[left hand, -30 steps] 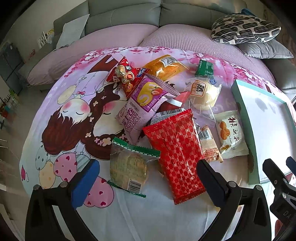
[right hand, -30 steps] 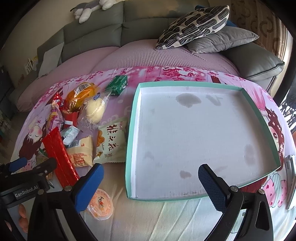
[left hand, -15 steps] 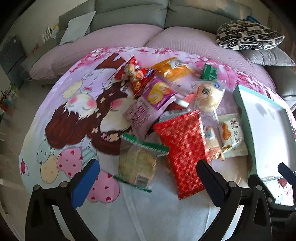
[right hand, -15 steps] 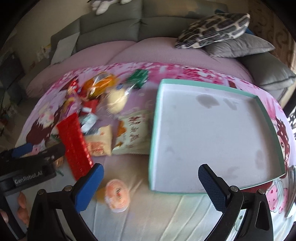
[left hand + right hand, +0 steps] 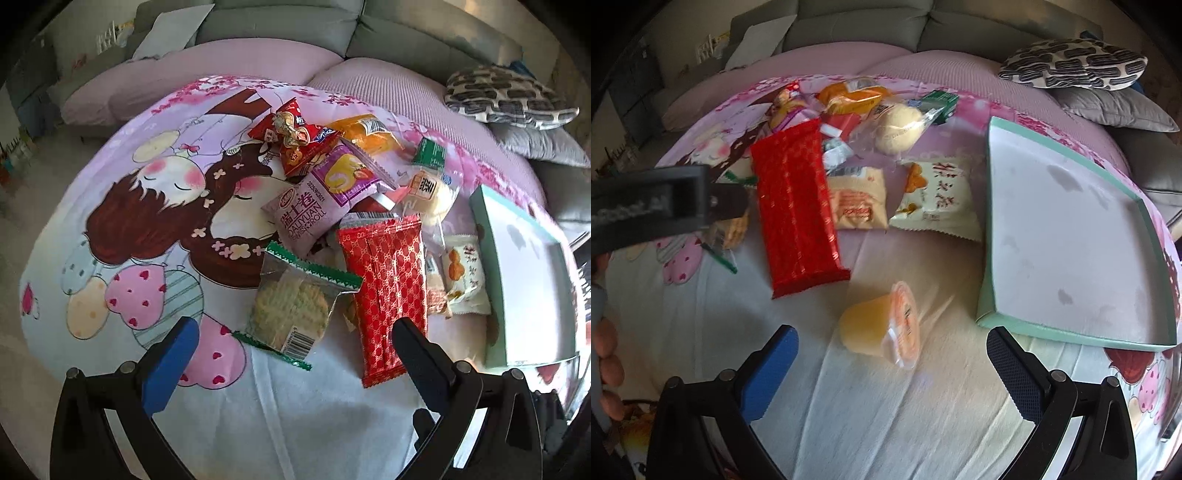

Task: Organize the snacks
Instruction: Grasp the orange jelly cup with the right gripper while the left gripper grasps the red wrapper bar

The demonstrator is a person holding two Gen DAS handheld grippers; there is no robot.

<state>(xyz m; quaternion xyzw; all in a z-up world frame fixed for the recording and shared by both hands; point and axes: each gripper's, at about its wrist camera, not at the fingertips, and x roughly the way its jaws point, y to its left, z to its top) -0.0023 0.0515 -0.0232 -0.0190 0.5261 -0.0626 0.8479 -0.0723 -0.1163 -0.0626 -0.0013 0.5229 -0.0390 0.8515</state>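
A heap of snack packets lies on a cartoon-print cloth. In the left wrist view my left gripper (image 5: 295, 350) is open and empty, just short of a clear green-edged biscuit packet (image 5: 295, 299) and a long red packet (image 5: 386, 291). A purple roll packet (image 5: 325, 195) lies behind them. In the right wrist view my right gripper (image 5: 892, 363) is open and empty, with an orange jelly cup (image 5: 882, 325) lying on its side just ahead of the fingers. The red packet (image 5: 798, 199) and a white packet (image 5: 938, 195) lie beyond. The empty teal-rimmed tray (image 5: 990, 229) sits at the right.
The tray also shows in the left wrist view (image 5: 487, 258) at the right edge. A grey sofa (image 5: 280, 22) with a patterned pillow (image 5: 506, 92) runs behind the cloth. The left gripper's body (image 5: 657, 203) crosses the left side of the right wrist view.
Both grippers have swung left across the cloth. The jelly cup now lies centred between the right gripper's fingers and the tray has shifted to the right of view.
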